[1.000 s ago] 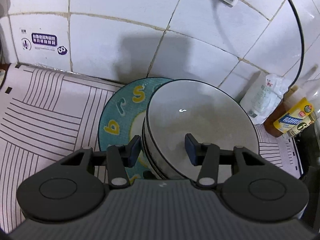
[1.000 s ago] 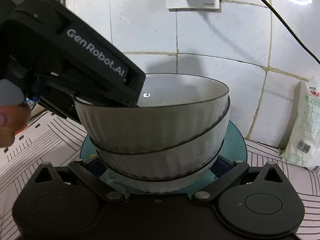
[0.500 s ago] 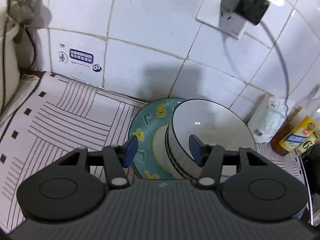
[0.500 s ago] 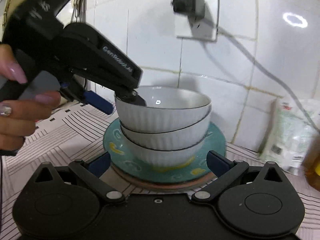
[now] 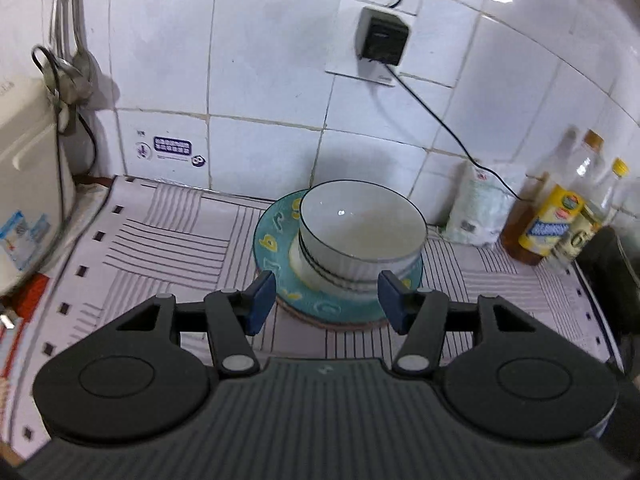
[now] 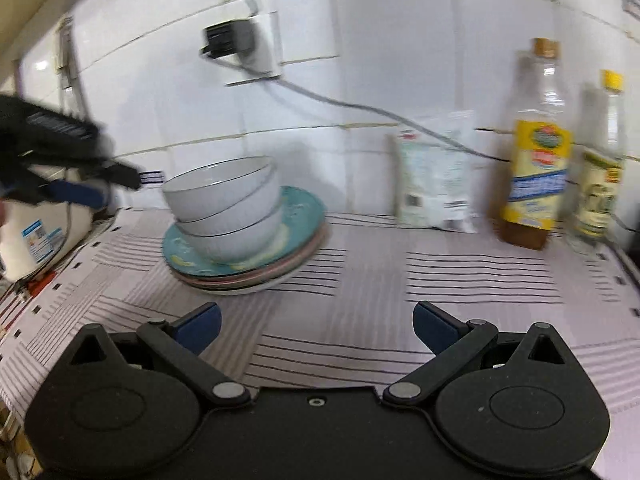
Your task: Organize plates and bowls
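Both pairs of fingers stand apart with nothing between them: my left gripper [image 5: 326, 300] half spread, my right gripper [image 6: 316, 326] wide. I read that as release done, since the bowls [image 6: 224, 208] sit nested on the teal plate [image 5: 276, 248], itself atop other plates [image 6: 256, 280], stacked to save counter space against the tiled wall [image 5: 260, 80]. Ahead of my left fingers [image 5: 260, 300] the stack lies centred and apart; from my right fingers [image 6: 198, 326], ahead and left, well clear.
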`<state>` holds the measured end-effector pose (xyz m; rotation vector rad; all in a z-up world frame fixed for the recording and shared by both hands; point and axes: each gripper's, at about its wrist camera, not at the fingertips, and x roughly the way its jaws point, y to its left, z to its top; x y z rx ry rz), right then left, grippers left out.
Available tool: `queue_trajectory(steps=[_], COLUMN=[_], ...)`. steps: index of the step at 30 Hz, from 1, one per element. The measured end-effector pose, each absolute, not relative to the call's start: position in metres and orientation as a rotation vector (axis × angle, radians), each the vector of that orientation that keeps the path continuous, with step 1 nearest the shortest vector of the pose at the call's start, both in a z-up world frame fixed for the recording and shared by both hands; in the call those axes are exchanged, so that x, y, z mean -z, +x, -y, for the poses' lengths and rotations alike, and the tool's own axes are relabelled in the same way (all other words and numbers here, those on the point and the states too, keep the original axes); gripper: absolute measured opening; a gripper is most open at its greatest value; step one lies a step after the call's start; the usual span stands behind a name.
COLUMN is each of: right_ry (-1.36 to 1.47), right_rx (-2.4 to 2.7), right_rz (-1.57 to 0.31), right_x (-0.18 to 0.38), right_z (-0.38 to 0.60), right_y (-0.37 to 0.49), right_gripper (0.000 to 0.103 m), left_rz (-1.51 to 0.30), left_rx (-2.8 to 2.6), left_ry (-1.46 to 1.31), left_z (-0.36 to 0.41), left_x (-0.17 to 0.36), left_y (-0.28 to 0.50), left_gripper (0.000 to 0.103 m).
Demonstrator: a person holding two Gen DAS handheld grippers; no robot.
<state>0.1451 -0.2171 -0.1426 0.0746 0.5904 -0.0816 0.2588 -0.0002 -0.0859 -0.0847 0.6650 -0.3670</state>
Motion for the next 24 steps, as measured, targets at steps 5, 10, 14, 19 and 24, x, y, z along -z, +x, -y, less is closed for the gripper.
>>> queue_trajectory(steps=[5,10,14,19,24], right_ry=[0.090,0.149,0.118,0.066,0.109], right_rx=[0.234,0.271,0.338,0.364,0.360], right_rz=[-0.550,-0.585,-0.612,-0.645,-0.681], right_x=[0.114,0.086,0.069,0.048,0.028], right_z=[0.226,0.234,0.231,0.224,0.223], right_y=[0.133,0.120,0.106,0.085,0.064], right_gripper=[0.103,0.103,0.103,0.103,0.103], left_rz=[-0.692,-0.709,-0.710,-0.700,-0.697], left_rx=[0.361,0.362,0.356,0.349,0.336], left_ry=[-0.042,-0.036,-0.023,0.011,0.031], left_z=[0.002,-0.004,-0.011,-0.017,-0.018], left_x=[0.070,0.056,0.045,0.033,0.025], left_y=[0.228,0.202,0.179,0.154,0.132], left_gripper=[0.055,0.057,0.065,0.078,0.094])
